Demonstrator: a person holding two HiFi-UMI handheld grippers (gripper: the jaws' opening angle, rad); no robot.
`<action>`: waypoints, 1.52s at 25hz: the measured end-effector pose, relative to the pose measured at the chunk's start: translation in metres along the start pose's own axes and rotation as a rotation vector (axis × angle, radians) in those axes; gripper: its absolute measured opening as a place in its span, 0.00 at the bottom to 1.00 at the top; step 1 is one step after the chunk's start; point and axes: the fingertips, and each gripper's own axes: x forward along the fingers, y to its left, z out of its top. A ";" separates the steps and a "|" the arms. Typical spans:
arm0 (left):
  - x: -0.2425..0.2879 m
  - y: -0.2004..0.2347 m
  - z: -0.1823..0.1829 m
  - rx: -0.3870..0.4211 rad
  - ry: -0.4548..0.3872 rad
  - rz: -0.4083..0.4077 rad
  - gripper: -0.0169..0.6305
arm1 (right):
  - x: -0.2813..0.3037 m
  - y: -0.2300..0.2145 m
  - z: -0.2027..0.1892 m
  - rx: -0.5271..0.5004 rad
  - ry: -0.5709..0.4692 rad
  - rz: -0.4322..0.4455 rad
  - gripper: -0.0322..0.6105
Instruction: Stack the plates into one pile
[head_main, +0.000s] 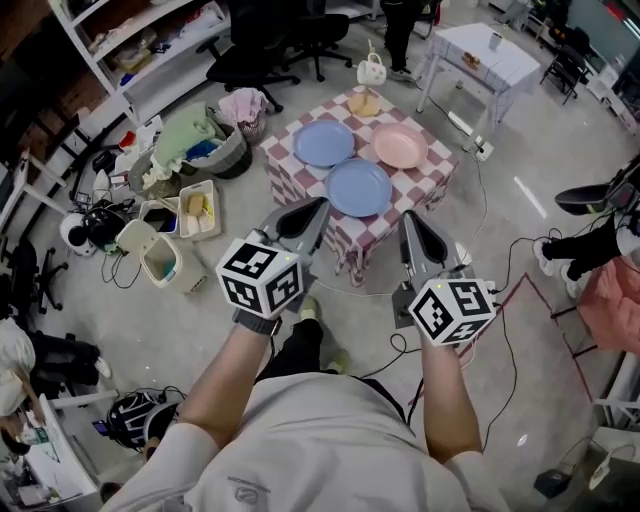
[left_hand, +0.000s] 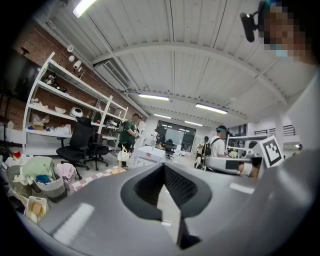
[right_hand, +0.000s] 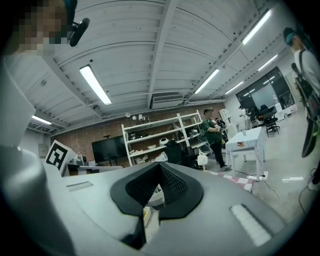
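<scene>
**Short of the tabletop, nothing lifted yet**

On the checkered tabletop (head_main: 432, 182) three plates lie singly and close together. A far blue plate (head_main: 323, 142) and a pink plate (head_main: 400, 145) sit side by side, with a near blue plate (head_main: 358, 187) in front of them. None rests on another, so as I read it the stacking has not begun and the step in hand is the approach.

The left gripper (head_main: 318, 205) has its jaws pressed together with nothing between them, and the right gripper (head_main: 410, 218) is clenched and empty too. Both forearms reach forward side by side. The grippers are held roughly level, pointing at the tabletop from over the floor, well short of it.

The next move calls for closing in, parting the jaws and taking one plate by its rim, probably the near blue plate.
</scene>
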 end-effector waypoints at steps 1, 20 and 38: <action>0.005 0.006 -0.001 -0.001 0.002 -0.002 0.04 | 0.007 -0.002 -0.002 -0.001 0.004 -0.003 0.06; 0.133 0.165 -0.029 -0.022 0.139 -0.057 0.04 | 0.193 -0.056 -0.047 0.023 0.117 -0.121 0.06; 0.218 0.237 -0.152 -0.147 0.361 0.031 0.04 | 0.264 -0.152 -0.138 0.072 0.322 -0.179 0.06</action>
